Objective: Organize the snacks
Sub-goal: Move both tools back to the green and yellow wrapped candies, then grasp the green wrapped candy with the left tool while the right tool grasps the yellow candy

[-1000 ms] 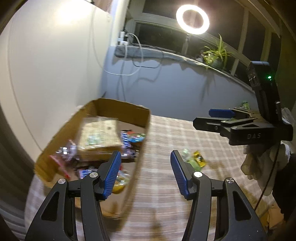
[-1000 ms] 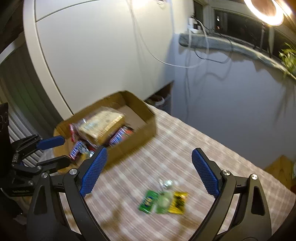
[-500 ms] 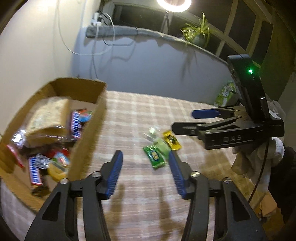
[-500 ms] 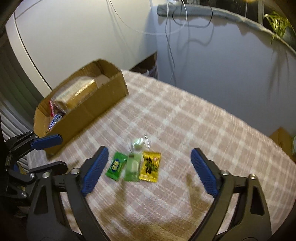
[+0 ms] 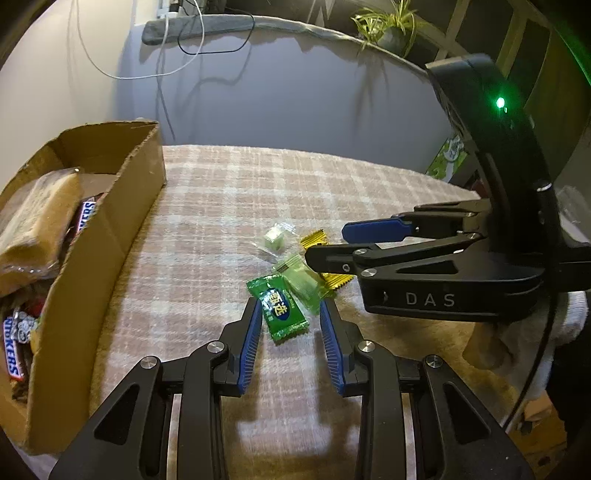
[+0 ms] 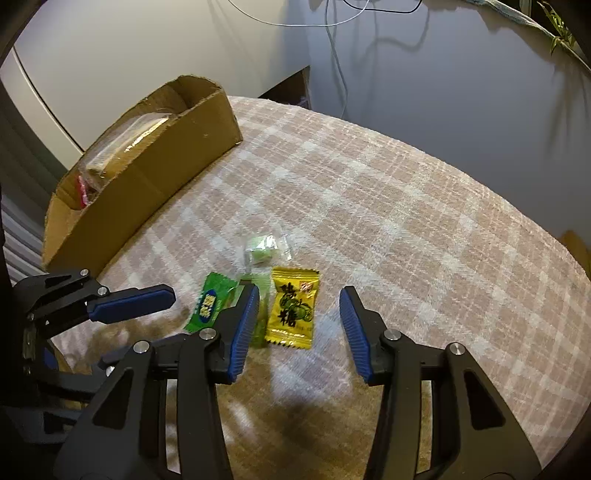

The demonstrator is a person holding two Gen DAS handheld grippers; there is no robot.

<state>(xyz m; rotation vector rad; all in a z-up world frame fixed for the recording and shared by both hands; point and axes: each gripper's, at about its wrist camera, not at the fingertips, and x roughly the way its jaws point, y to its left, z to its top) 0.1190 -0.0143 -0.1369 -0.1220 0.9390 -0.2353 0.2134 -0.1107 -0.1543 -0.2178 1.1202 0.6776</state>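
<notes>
Several wrapped candies lie together on the checked tablecloth (image 5: 229,192). A dark green candy (image 5: 282,310) (image 6: 210,306) lies between the fingers of my left gripper (image 5: 290,314) (image 6: 166,317). Those jaws are closing but do not press on it. A yellow candy (image 6: 293,306) (image 5: 332,286) lies between the fingers of my right gripper (image 6: 299,295) (image 5: 328,245), also closing, with a gap on both sides. A pale green candy (image 5: 301,282) (image 6: 260,314) sits between those two. A clear-wrapped candy (image 5: 275,238) (image 6: 264,247) lies just beyond. The cardboard box (image 5: 110,229) (image 6: 147,177) stands to the left.
The box holds Snickers bars (image 5: 11,347) and a clear bag of crackers (image 5: 33,221). A white-gloved hand (image 5: 535,332) holds the right gripper. Behind the table are a wall, hanging cables (image 5: 177,55) and a plant (image 5: 388,22) on the sill. The table's far edge curves round.
Both grippers came down over the candies and their jaws narrowed. The left view swung from the box to the candies, and the right gripper came in close on its right.
</notes>
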